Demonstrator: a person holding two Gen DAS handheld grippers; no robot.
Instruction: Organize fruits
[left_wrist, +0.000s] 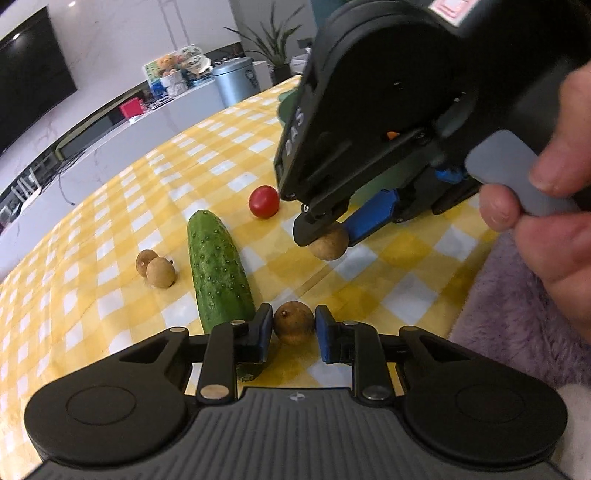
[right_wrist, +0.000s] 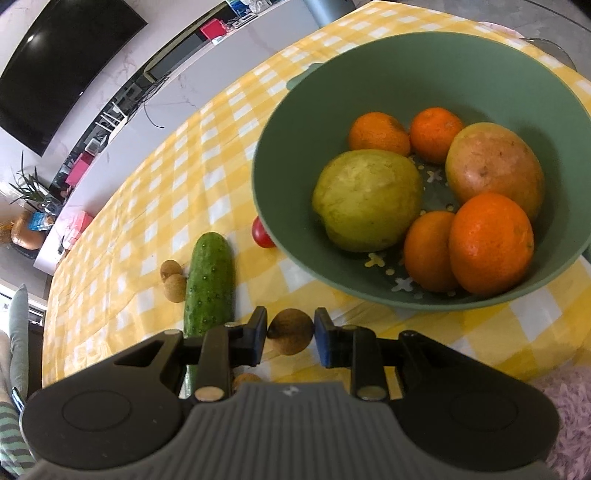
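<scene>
Two small brown longans are being gripped, one by each gripper. One longan (left_wrist: 294, 322) is being pinched between the blue pads of the left gripper (left_wrist: 294, 325), whose jaws are closed on it, just beside the near end of the cucumber (left_wrist: 218, 266) and low over the yellow-and-white checked tablecloth (left_wrist: 388, 273). A second longan (right_wrist: 290, 331) is being clamped in the right gripper (right_wrist: 290, 330), whose jaws are likewise drawn in tight on the fruit; in the left wrist view this same fruit is being held close above the cloth while the grey trigger is being squeezed by a person's hand (left_wrist: 546, 221). Two more longans (left_wrist: 156, 268) are lying touching each other on the cloth on the far side of the cucumber, and a cherry tomato (left_wrist: 263, 201) is resting beyond the cucumber's far end, close to the green bowl (right_wrist: 443, 70). Inside the bowl, four oranges (right_wrist: 491, 243), a pale green fruit (right_wrist: 367, 199) and a reddish-yellow mango (right_wrist: 495, 166) are being kept together, with a perforated bottom showing between them. A black screen (right_wrist: 66, 59) is being seen on the wall behind the table, above a long white cabinet (left_wrist: 177, 110), and a purple fluffy fabric (left_wrist: 517, 325) is lying at the table's near edge.
</scene>
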